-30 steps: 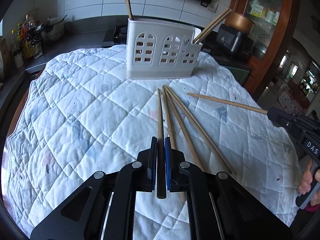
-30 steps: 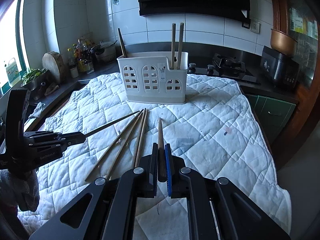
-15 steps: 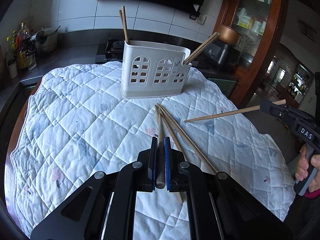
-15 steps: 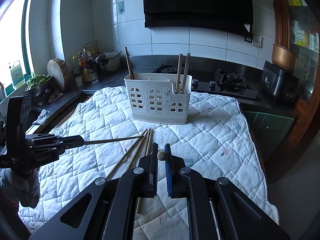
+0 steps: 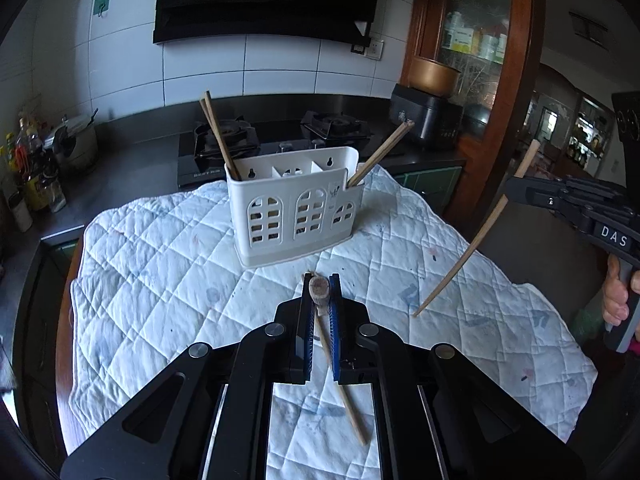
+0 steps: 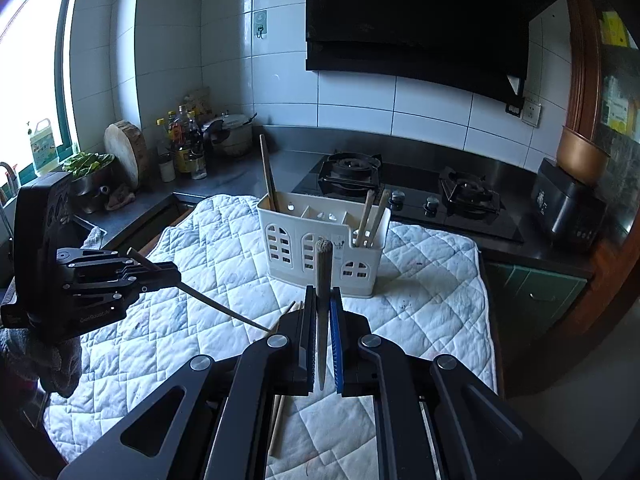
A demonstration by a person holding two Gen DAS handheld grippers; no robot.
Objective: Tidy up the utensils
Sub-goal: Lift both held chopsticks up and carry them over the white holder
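There are two claws, the left claw (image 5: 319, 300) and the right claw (image 6: 322, 320), and each pinches one stick: the left chopstick (image 5: 319, 288) and the right chopstick (image 6: 322, 264). Ahead of both stands one white holder (image 5: 280, 216) with four more chopsticks in it, a left pair (image 5: 218, 136) ahead-left of the left claw and a right pair (image 6: 372, 216) ahead-right of the right claw. At least two loose chopsticks (image 6: 276, 420) lie on the one quilted cloth (image 5: 160, 260) just under the right claw, which hides the full count, and two gas burners (image 6: 350, 168) sit beyond the holder.
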